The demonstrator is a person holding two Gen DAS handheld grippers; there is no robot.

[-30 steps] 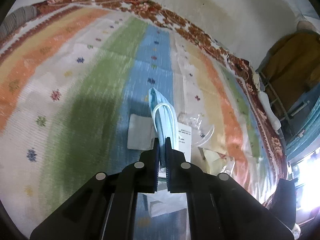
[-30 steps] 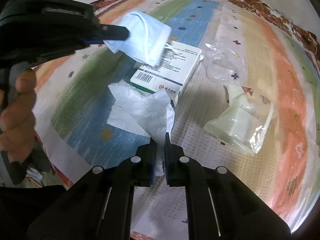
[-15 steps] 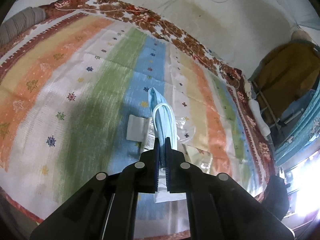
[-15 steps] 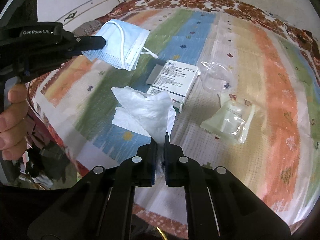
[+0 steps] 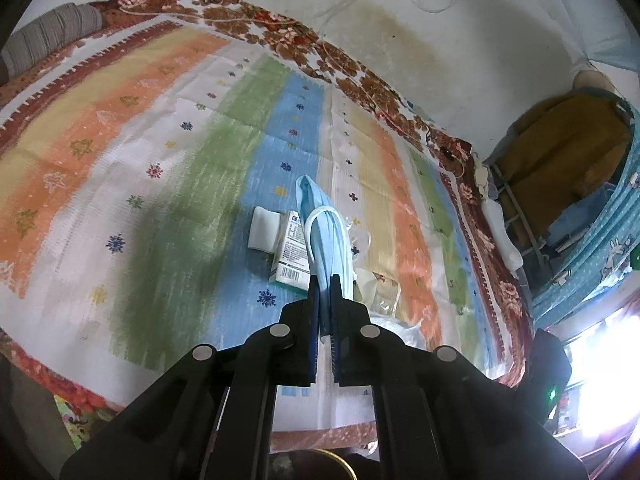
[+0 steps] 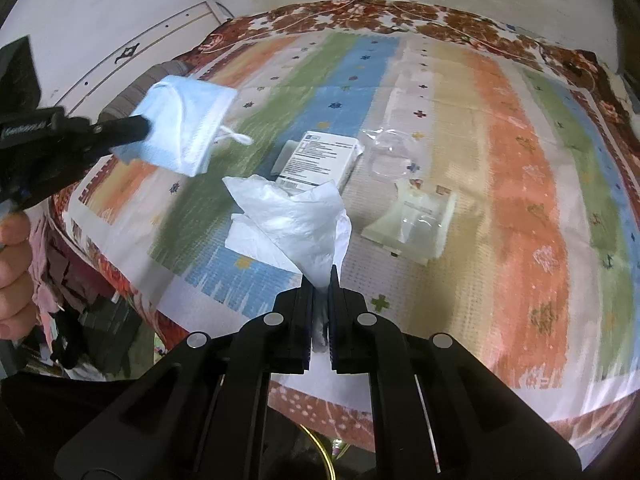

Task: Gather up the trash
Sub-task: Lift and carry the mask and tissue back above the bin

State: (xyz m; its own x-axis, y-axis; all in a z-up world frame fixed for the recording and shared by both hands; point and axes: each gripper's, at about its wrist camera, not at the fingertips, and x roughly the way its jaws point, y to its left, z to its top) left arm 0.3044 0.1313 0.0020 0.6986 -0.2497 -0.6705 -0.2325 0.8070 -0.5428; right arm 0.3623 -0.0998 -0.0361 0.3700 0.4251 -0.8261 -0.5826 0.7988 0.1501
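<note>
- Trash, item one: pale blue pleated face mask with white ear loops (image 5: 325,236), pinched between the tips of the left gripper (image 5: 325,280); it hangs clear of the bed. From the right wrist view the same mask (image 6: 182,128) shows at far left, off the bedspread.
- Left gripper: black, clenched on the mask's edge. Fingers of a hand (image 6: 14,264) wrap its handle at the left edge of the right wrist view.
- Trash, item two: crumpled white tissue paper (image 6: 298,224), clamped by the right gripper (image 6: 321,280), its loose end fanning out above the bed.
- Lying on the striped multicolour bedspread (image 6: 520,184): white cardboard medicine box with printed label and green edge (image 6: 320,158), near the blue stripe.
- Just right of the box: clear crinkled plastic blister piece (image 6: 390,152).
- Near it, on the cream stripe: cream-coloured plastic packet with transparent window (image 6: 412,226).
- Small flat white rectangular piece (image 5: 262,227) touches the box's left side.
</note>
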